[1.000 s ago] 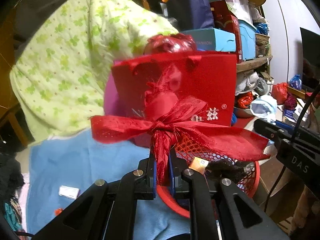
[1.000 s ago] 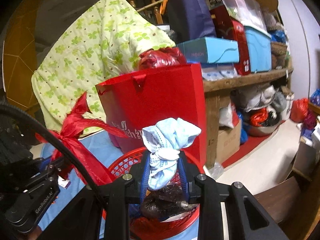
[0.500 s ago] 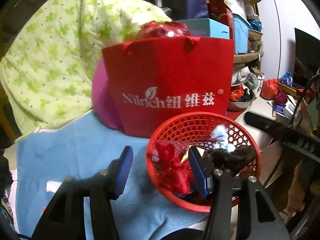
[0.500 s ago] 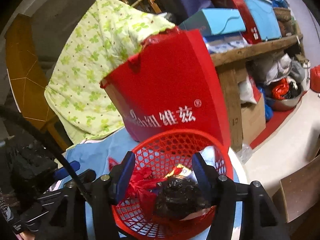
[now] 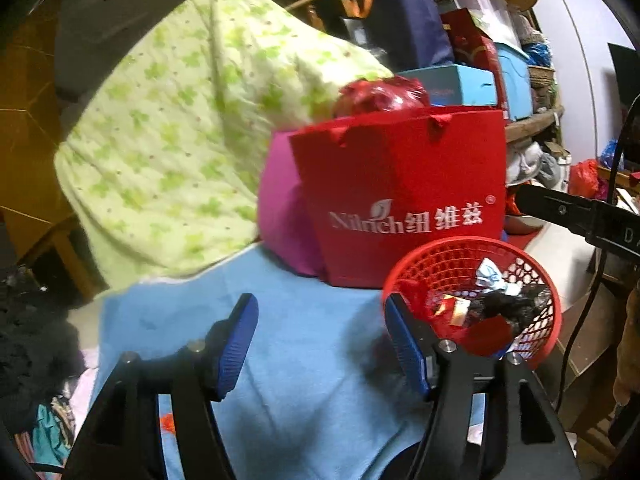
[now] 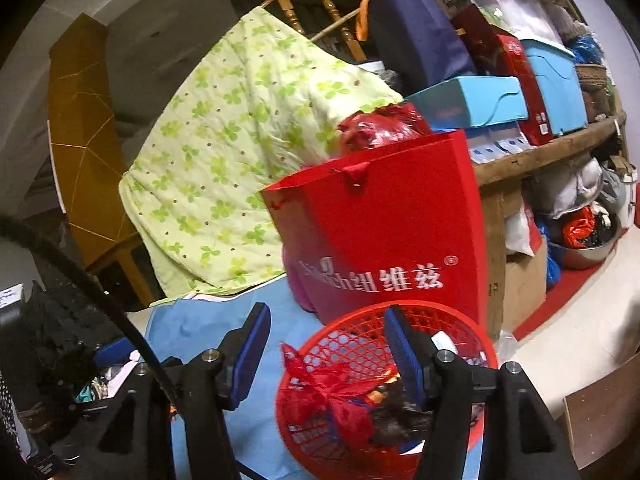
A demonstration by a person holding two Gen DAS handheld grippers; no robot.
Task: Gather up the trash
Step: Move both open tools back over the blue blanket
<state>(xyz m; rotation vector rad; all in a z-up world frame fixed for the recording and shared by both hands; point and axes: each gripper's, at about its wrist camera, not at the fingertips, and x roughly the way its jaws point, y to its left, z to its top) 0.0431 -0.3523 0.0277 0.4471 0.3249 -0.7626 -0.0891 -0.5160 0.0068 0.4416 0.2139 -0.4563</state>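
A red mesh basket (image 5: 536,280) stands on the blue cloth (image 5: 312,360) in front of a red paper bag (image 5: 400,200). It holds a crumpled blue-white mask (image 5: 490,276), a dark clump (image 5: 508,304) and a small wrapper (image 5: 456,308). In the right wrist view the basket (image 6: 360,340) also holds the red ribbon (image 6: 324,380). My left gripper (image 5: 322,344) is open and empty, left of the basket. My right gripper (image 6: 326,348) is open and empty above the basket's near rim.
A green flowered quilt (image 5: 180,140) hangs behind the cloth. A pink bag (image 5: 280,216) stands left of the red bag. A wooden shelf (image 6: 540,152) with boxes is at the right. Dark clothes (image 5: 28,328) lie at the left. A small red scrap (image 5: 166,422) lies on the cloth.
Both grippers opened: the left let go of the red ribbon and the right let go of the mask, and both now lie in the basket. Both grippers have drawn back to the left.
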